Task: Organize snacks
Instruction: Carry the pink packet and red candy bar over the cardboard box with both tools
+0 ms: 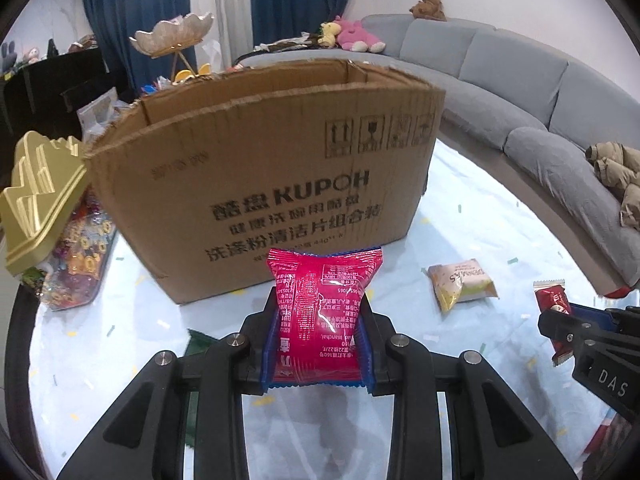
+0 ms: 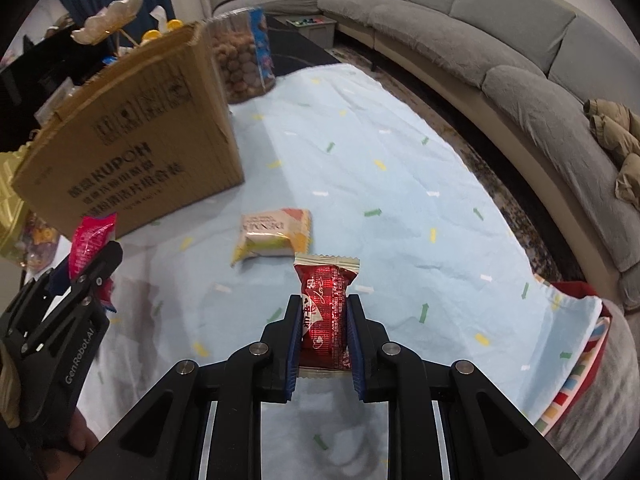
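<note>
My left gripper [image 1: 320, 320] is shut on a bright pink snack packet [image 1: 320, 312], held above the table in front of an open cardboard box [image 1: 260, 168]. My right gripper [image 2: 323, 316] is shut on a dark red foil-wrapped snack [image 2: 325, 312], also lifted off the cloth. A cream and yellow snack packet [image 2: 276, 236] lies flat on the light blue tablecloth [image 2: 380, 152] between the box [image 2: 132, 152] and my right gripper. In the left wrist view, the right gripper [image 1: 560, 320] shows at the right edge with the red snack [image 1: 554, 304]; the cream packet [image 1: 460, 282] lies near it.
A gold tin lid [image 1: 40, 200] over a clear tub of wrapped candies [image 1: 80, 256] stands left of the box. A clear jar of round brown snacks [image 2: 244, 56] stands behind the box. A grey curved sofa [image 2: 500, 52] runs along the right side, beyond the table edge.
</note>
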A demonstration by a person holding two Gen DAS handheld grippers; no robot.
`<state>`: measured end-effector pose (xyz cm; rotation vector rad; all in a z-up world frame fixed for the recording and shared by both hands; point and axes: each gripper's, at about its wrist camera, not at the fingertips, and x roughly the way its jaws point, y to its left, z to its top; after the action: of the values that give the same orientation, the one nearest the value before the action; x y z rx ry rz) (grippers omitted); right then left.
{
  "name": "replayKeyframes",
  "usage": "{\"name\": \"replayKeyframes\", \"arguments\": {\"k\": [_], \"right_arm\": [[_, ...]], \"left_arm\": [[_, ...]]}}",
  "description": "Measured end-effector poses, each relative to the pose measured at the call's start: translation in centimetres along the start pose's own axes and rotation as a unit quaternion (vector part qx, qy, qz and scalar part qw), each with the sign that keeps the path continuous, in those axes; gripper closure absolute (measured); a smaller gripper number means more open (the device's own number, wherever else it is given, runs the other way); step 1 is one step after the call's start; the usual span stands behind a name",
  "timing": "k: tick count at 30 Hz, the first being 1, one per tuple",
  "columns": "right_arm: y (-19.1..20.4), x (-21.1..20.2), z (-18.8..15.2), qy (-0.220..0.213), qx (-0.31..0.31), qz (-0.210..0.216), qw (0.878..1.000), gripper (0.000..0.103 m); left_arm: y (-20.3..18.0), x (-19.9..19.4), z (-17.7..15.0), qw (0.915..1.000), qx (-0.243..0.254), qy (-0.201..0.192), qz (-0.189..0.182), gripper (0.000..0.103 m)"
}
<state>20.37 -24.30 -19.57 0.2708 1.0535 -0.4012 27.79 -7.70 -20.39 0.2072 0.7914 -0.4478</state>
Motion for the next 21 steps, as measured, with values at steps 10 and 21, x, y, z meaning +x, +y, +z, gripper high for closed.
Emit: {"name": "replayKeyframes", "arguments": {"k": [10, 21], "right_arm": [[1.2, -3.2, 0.5, -0.038, -0.030, 0.027, 0.998, 0.081], [2.9, -7.4, 1.8, -0.085, -0.060, 0.062, 0.993, 0.081]], "left_arm": [[0.9, -4.2, 0.7, 0.9994, -0.013, -0.016, 0.029, 0.071], [2.4, -8.6, 2.7, 0.9966, -0.033, -0.042, 0.062, 0.071]]}}
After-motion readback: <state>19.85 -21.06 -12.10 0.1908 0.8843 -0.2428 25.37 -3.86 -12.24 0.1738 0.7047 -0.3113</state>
